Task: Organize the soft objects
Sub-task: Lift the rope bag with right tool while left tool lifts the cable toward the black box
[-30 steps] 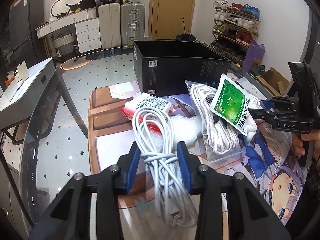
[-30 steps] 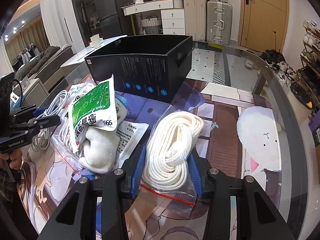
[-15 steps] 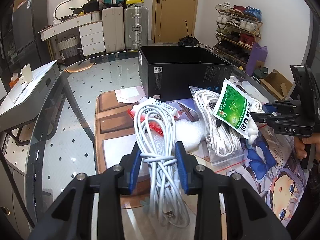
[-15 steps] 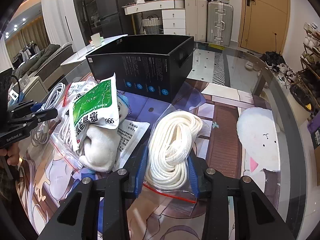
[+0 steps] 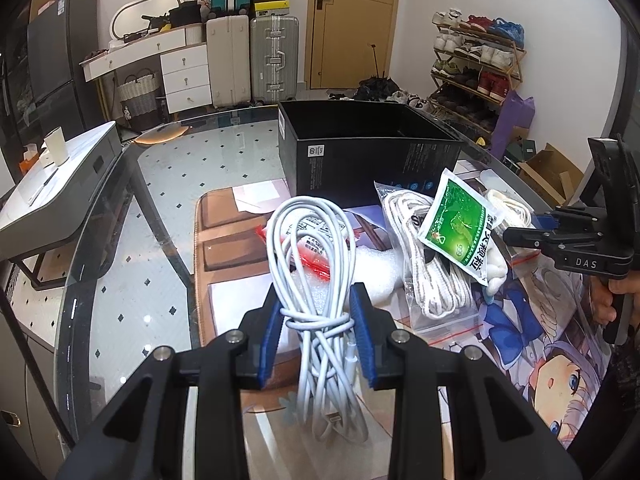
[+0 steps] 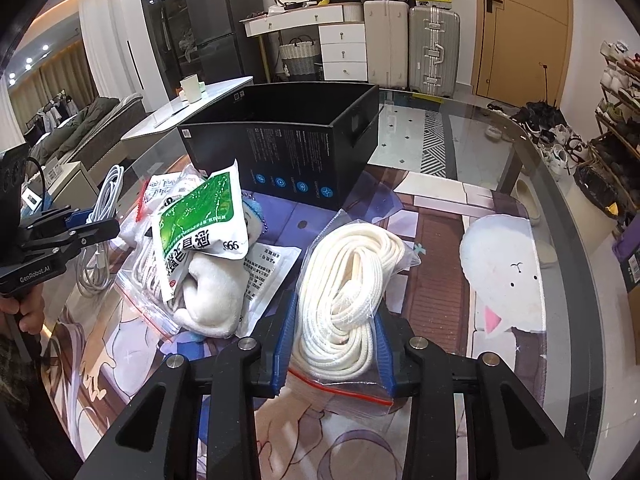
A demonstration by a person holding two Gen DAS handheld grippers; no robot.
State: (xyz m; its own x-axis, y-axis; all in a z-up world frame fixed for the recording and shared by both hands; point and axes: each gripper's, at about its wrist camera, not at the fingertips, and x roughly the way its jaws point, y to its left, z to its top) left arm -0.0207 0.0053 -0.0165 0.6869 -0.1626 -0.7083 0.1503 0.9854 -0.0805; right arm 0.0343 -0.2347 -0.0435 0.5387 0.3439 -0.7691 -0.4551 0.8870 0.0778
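My left gripper [image 5: 317, 336] is shut on a coiled white cable [image 5: 316, 264] and holds it lifted above the table mat. My right gripper [image 6: 336, 344] is shut on a clear zip bag of white rope [image 6: 348, 272], also raised a little. An open black box [image 5: 360, 152] stands behind on the glass table; it also shows in the right wrist view [image 6: 288, 148]. Between the grippers lie a green packet [image 6: 200, 216] on a white plush toy [image 6: 212, 292] and another bagged rope [image 5: 424, 264].
A printed anime mat [image 5: 536, 360] covers the glass table [image 6: 500, 152]. A red-edged bag with a label [image 5: 316, 240] and bubble wrap [image 5: 376, 268] lie behind the cable. Suitcases, drawers and a shoe rack stand beyond the table.
Both grippers have risen with their loads. The white cable now hangs higher above the mat, and the rope bag has lifted slightly toward the box.
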